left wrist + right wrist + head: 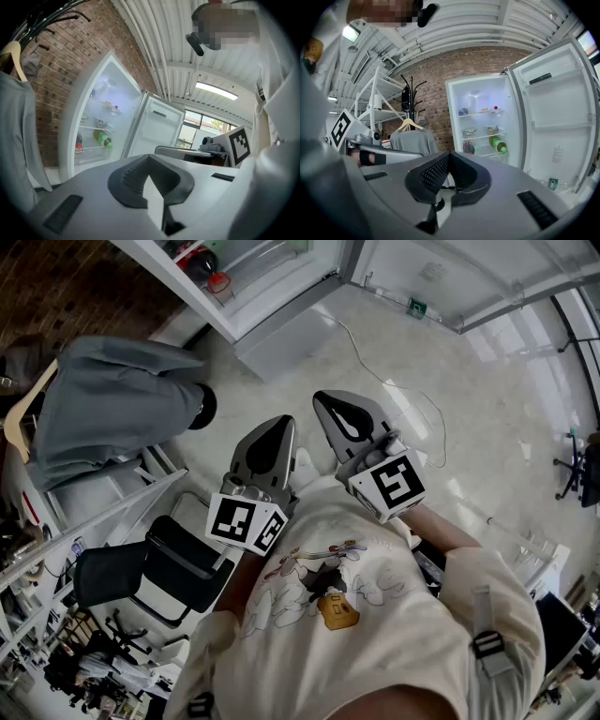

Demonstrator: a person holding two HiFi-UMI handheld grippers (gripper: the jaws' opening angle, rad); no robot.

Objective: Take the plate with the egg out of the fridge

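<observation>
Left gripper (149, 158) and right gripper (450, 155): both pairs of jaws closed together, nothing between them. Well beyond them, the fridge (452, 117) stands with its door (558, 103) swung wide. Lower shelf: green bottle (499, 143) on its side, near a dark red-capped bottle (468, 148). Middle shelf: two small containers (469, 132) (contents unreadable). The plate with the egg can't be told apart from the other shelf items at this range.

The head camera looks steeply down on the left gripper (272, 439) and right gripper (347, 421). Each gripper camera looks nearly level along its jaws. All three share the open fridge (483, 122), well ahead.
</observation>
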